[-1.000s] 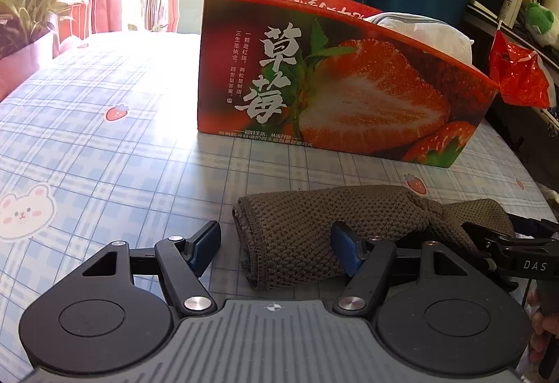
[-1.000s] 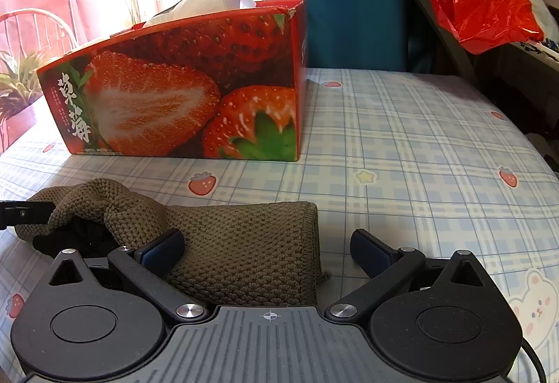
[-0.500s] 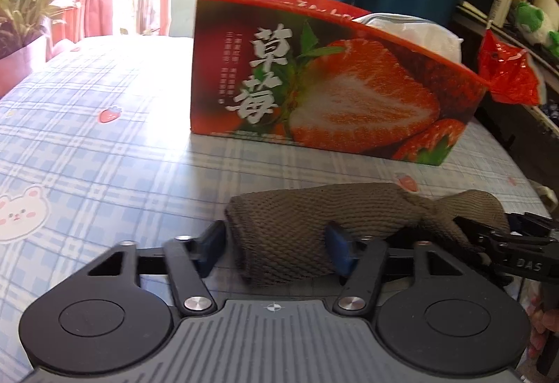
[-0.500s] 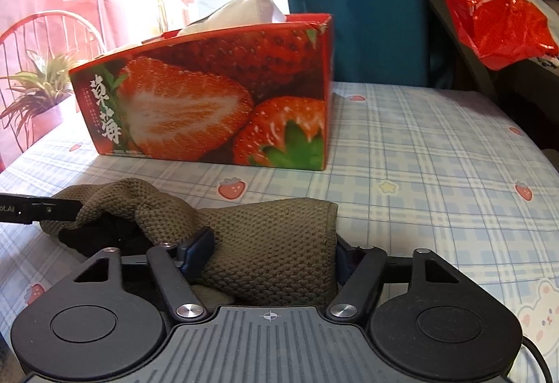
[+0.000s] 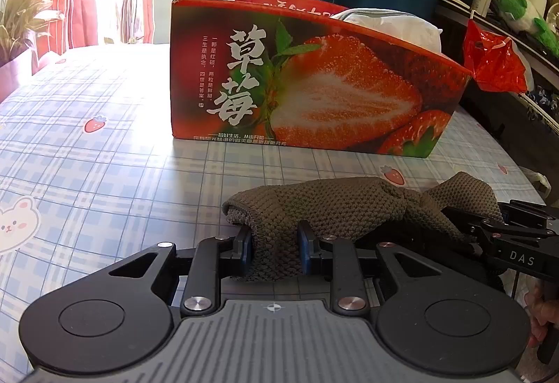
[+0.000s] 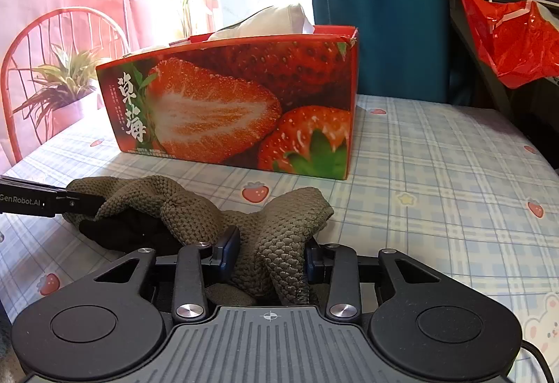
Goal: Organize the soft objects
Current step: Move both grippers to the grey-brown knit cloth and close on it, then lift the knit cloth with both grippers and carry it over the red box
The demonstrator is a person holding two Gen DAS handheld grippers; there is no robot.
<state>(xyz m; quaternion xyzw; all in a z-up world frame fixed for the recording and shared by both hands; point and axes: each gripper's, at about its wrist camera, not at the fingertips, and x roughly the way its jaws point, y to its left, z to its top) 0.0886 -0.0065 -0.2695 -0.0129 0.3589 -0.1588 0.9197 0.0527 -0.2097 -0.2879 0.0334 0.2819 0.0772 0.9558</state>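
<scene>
Two views, left wrist first. Left gripper has both blue pads pressed into one end of the cloth, an olive knit roll lying on the table in front of the box; jaws clamped on the knit, fabric bulging between them. Far end of cloth runs right toward the other tool, whose black arm reads "DAS" (rest cut off). Box front prints a halved strawberry and large white characters 草莓, with smaller columns of Chinese text beside them and a line along the bottom edge, too small to read. White fabric shows above the box rim. Right wrist view: right gripper pinches the opposite end of the cloth, jaws closed on a bunched fold that stands up between the pads; a dark inner layer shows under the knit at left. Left tool enters at the left edge, lettered "GenRobot.AI" (first letter partly cut). Box sits just beyond, open top, white fabric poking out. Judgement: step in hand is lifting the cloth two-handed toward the box. Do it well by raising both ends together and level, keeping the span slightly taut so the roll does not unravel or sag, clearing the near rim before lowering, and releasing only once the cloth rests inside.
</scene>
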